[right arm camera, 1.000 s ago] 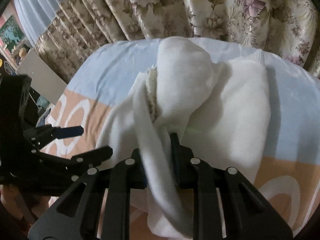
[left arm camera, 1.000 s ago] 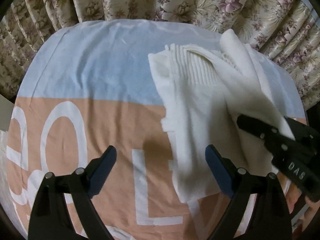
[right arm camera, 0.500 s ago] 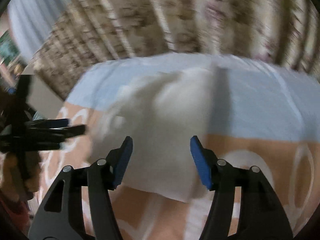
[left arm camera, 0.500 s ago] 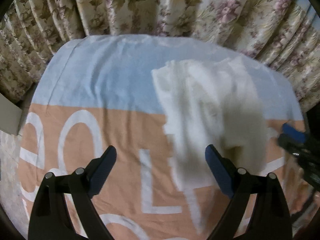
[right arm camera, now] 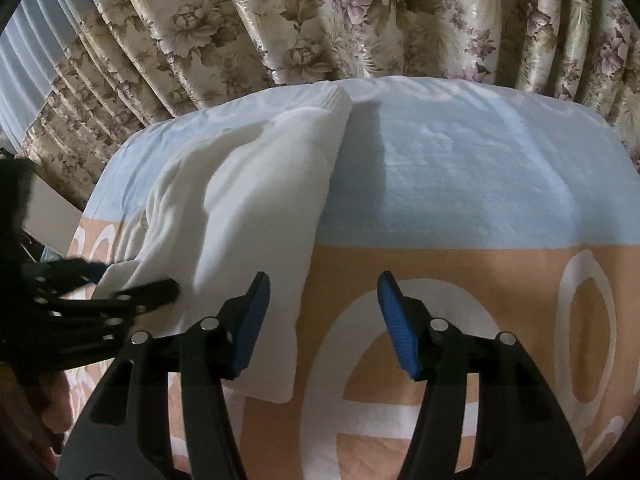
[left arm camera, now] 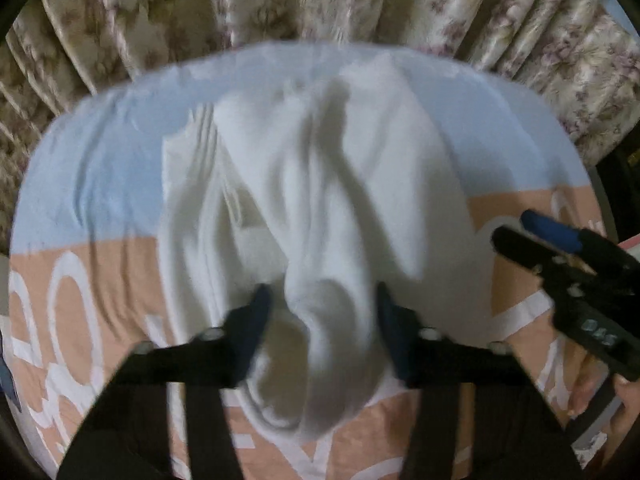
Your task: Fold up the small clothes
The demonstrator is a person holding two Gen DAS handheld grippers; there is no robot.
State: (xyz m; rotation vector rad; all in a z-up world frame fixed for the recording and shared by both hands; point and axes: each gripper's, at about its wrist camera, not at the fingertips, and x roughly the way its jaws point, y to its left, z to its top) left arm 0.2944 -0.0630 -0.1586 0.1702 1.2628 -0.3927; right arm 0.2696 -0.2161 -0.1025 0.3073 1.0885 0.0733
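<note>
A white knitted garment (left arm camera: 320, 200) lies bunched on the blue and peach printed cloth (left arm camera: 100, 208). My left gripper (left arm camera: 322, 320) has its jaws apart around a raised fold of the garment's near end. The fold fills the gap, and I cannot tell whether the pads press it. In the right wrist view the garment (right arm camera: 248, 200) lies at the left, and my right gripper (right arm camera: 322, 320) is open and empty over the peach cloth (right arm camera: 460, 264), its left finger (right arm camera: 250, 320) over the garment's right edge. The left gripper (right arm camera: 132, 284) shows at the far left against the garment.
Flowered curtains (right arm camera: 320, 20) hang close behind the far edge of the cloth. The right gripper (left arm camera: 568, 264) shows at the right edge of the left wrist view, beside the garment. A pale board (right arm camera: 48, 216) stands at the left.
My right gripper has let go of the garment and moved off to its right. My left gripper has moved right and forward onto the garment's near fold, with its jaws closer together.
</note>
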